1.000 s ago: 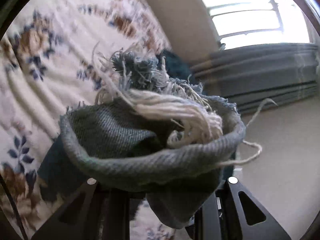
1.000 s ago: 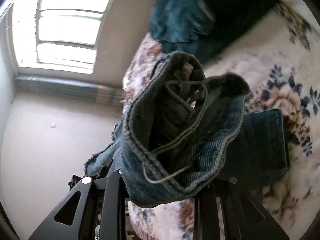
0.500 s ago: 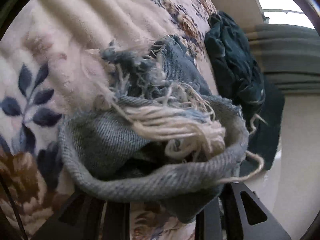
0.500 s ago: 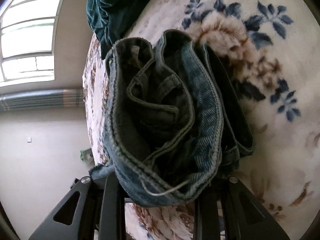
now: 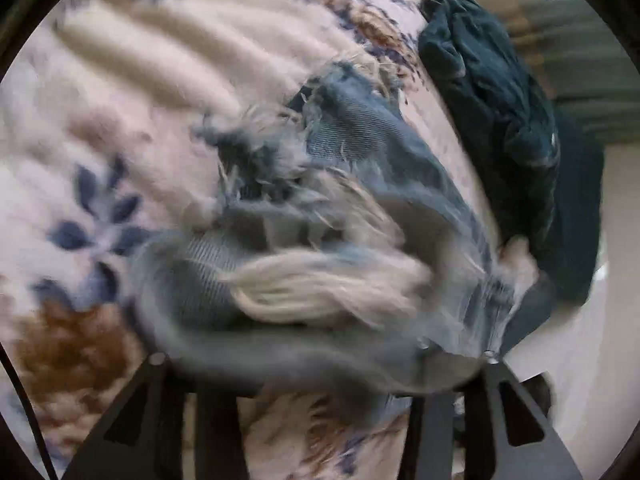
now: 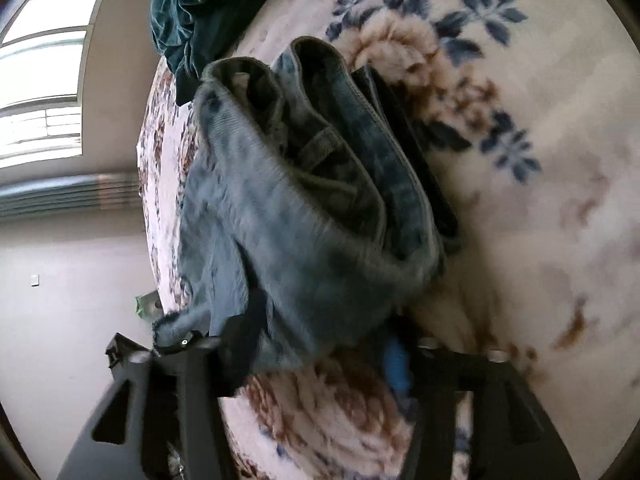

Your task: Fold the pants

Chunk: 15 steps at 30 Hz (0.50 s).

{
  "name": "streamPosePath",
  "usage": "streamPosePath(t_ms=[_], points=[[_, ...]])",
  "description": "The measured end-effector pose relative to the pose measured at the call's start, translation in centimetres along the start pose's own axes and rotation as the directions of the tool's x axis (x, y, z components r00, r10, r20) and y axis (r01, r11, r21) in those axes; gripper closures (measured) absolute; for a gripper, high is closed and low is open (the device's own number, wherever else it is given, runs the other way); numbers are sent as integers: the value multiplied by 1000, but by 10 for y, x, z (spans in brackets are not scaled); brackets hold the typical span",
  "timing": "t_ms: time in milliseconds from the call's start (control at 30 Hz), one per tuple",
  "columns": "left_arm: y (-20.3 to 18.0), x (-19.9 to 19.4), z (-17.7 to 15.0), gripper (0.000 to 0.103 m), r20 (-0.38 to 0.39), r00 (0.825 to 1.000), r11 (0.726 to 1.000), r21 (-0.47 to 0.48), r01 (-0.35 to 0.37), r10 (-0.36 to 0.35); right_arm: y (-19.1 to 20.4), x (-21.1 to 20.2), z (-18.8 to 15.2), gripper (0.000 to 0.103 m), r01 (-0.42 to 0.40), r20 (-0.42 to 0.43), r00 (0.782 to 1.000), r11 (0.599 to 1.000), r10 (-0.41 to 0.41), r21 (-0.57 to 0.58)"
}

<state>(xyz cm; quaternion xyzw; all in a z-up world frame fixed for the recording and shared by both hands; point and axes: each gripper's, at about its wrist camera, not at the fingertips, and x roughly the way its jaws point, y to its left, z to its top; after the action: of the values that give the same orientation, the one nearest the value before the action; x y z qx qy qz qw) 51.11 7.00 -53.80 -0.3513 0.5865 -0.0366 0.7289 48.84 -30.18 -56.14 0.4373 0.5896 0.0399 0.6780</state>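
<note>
Under both my claws spreads the blanket [image 5: 168, 92], cream plush with blue and brown flowers, filling most of each view [image 6: 540, 220]. On it lie the jeans [image 6: 304, 216], bunched in thick folds: the stitched hem end rises in front of my right claw [image 6: 316, 364], and the frayed end, with its pale tuft of loose threads [image 5: 320, 284], is heaped before my left claw [image 5: 324, 376]. Beyond the jeans a dark green cloth [image 5: 496, 112] sits crumpled at the blanket's edge, seen from the right too [image 6: 188, 20]. My right fingers [image 6: 200, 400] stand wide apart, with denim draped over the left one and nothing pinched between them. My left fingers [image 5: 444, 420] also sit apart with cloth slumped across their tips; the blur keeps me from telling whether they grip it.
</note>
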Motion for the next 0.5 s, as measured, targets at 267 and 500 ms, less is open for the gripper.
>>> streamPosePath(t_ms=[267, 500], points=[[-59, -68, -48, 9, 211, 911, 860, 310, -405, 354, 80, -69, -61, 5, 563, 295, 823, 763, -485, -318], [-100, -143, -98, 9, 292, 861, 780, 372, -503, 416, 131, -150, -133, 5, 633, 432, 765, 681, -477, -369]])
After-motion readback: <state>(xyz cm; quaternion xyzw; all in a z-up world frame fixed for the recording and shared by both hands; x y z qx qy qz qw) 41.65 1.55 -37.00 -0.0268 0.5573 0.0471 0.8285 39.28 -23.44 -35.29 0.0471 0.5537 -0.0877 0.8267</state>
